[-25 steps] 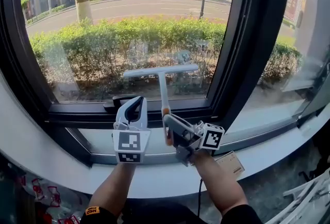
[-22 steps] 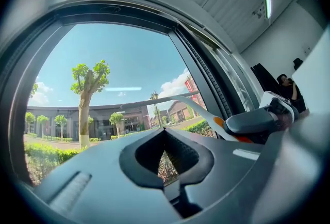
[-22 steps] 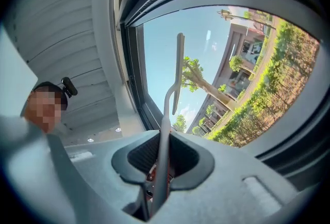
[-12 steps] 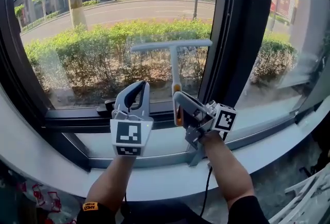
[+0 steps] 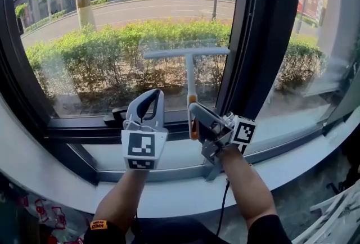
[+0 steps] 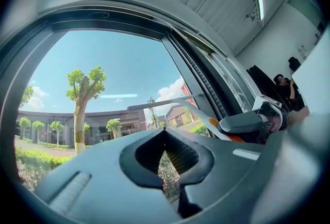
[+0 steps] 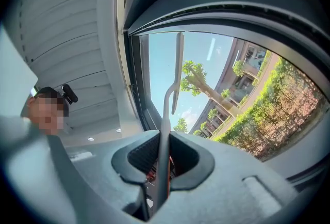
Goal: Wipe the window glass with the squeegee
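The window glass [image 5: 112, 40] is clear and glossy, with faint hazy smears and pale reflections. The window frame [image 5: 264, 40] around it is dark and smooth with a dull sheen, like coated metal. Below the frame, the sill [image 5: 169, 198] is white, smooth and matt. The squeegee [image 5: 188, 68], inside the frame, has a smooth, pale grey, satin stem and crossbar, with an orange band low on the stem. Just below the frame, the left tool [image 5: 149, 96] and right tool [image 5: 193, 109] are matt grey plastic. Their inner pads [image 6: 178, 156] are black and finely ribbed.
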{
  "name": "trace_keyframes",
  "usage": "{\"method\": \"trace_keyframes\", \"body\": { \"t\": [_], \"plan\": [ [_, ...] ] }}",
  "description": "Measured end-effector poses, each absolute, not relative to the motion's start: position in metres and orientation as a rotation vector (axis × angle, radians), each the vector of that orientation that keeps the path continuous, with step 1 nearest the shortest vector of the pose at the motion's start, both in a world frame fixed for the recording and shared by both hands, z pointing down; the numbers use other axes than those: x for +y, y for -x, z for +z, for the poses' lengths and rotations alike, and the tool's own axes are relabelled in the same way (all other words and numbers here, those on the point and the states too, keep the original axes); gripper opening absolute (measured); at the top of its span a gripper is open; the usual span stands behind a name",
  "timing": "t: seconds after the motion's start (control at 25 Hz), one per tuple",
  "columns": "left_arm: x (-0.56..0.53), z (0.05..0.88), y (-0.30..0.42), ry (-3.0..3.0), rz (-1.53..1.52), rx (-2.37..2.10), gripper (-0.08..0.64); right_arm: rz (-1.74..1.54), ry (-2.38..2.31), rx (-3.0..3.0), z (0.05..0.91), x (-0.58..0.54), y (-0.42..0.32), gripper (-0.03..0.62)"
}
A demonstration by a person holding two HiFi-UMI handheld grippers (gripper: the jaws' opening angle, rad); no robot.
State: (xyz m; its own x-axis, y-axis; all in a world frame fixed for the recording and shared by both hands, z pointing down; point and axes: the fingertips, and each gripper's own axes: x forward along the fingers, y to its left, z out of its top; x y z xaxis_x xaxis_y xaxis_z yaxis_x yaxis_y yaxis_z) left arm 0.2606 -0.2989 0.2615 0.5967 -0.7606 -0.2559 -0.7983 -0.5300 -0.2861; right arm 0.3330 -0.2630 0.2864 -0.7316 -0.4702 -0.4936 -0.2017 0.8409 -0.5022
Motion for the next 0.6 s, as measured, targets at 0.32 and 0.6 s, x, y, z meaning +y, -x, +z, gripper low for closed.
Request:
{"method": "trace_keyframes", "body": {
  "t": [0.32, 0.6],
  "plan": [
    [-0.305, 0.31, -0.261, 2.53, 0.059, 1.292, 0.012, -0.657, 0.473, 2.352, 0.328, -0.258, -0.332, 0.046],
    [-0.306, 0.35, -0.264, 2.589, -0.001, 1.304, 0.012, -0.752, 0.487, 2.322, 0.368, -0.252, -0.329, 0.046]
  ]
}}
